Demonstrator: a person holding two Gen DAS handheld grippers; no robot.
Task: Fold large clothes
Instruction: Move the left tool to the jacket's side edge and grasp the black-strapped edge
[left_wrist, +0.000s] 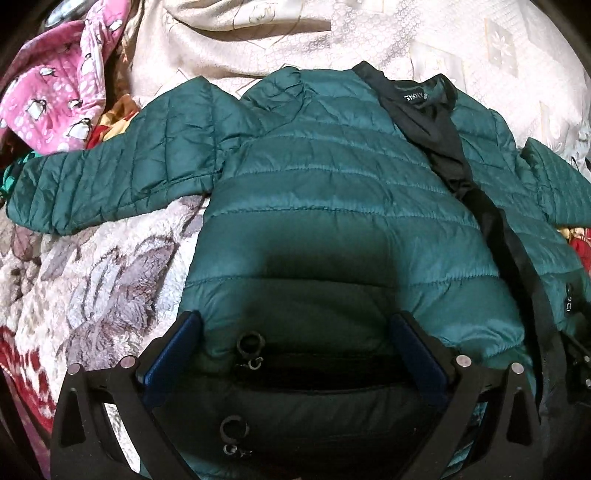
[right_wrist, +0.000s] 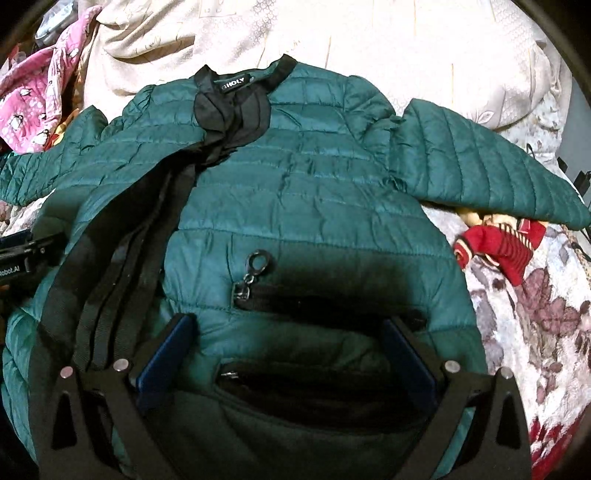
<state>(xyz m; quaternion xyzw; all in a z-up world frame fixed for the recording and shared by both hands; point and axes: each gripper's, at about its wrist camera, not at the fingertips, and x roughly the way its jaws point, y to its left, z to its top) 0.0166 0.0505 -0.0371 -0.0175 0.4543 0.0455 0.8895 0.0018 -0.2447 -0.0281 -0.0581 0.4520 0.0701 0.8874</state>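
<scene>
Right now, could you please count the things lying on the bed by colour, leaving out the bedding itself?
Green: 1, the jacket
Pink: 1, the penguin-print cloth
Red: 1, the small knitted piece
Total: 3

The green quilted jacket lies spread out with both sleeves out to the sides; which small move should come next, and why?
Probably close the right gripper on the hem of the green quilted jacket beneath it. Both grippers, including the left gripper, hover open over the lower edge, and the jacket lies flat with its right sleeve spread out, so nothing is grasped for a fold yet.
</scene>
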